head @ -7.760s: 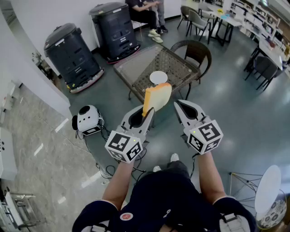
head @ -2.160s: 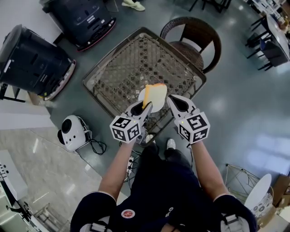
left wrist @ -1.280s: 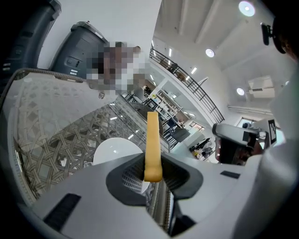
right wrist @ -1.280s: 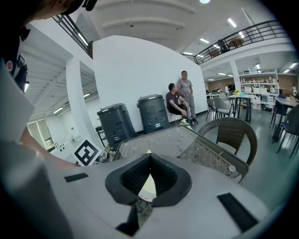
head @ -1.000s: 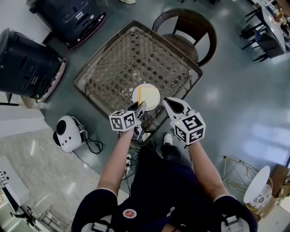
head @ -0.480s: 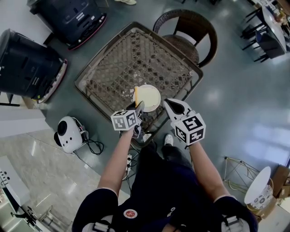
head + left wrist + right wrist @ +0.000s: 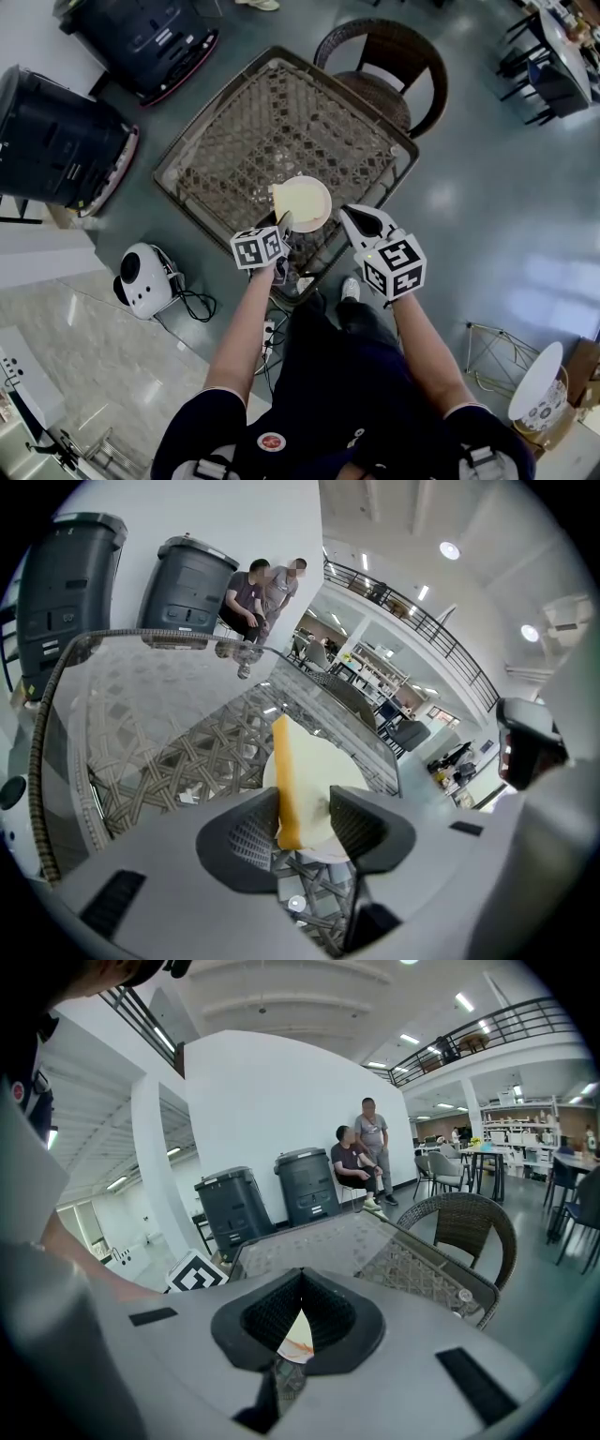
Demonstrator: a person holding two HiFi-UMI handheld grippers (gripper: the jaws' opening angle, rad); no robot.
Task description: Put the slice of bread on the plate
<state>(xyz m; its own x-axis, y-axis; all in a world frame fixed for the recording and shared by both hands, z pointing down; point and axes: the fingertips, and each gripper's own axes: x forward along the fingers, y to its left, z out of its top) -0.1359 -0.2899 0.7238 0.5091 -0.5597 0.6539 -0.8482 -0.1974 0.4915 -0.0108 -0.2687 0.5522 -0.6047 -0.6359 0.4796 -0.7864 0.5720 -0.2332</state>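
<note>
Wicker table [image 7: 244, 141] bears the plate [image 7: 327, 208], over which the slice of bread [image 7: 284, 780] stands on edge between the left gripper [image 7: 304, 797] jaws, just opened (leaning on one pad), the right gripper [image 7: 301, 1279] pinched shut beside the plate, a chair [image 7: 394, 56] beyond it.

Right gripper [image 7: 302, 1274] jaws together, glass-topped table [image 7: 312, 1239] beyond; wicker chair [image 7: 464, 1227] right
</note>
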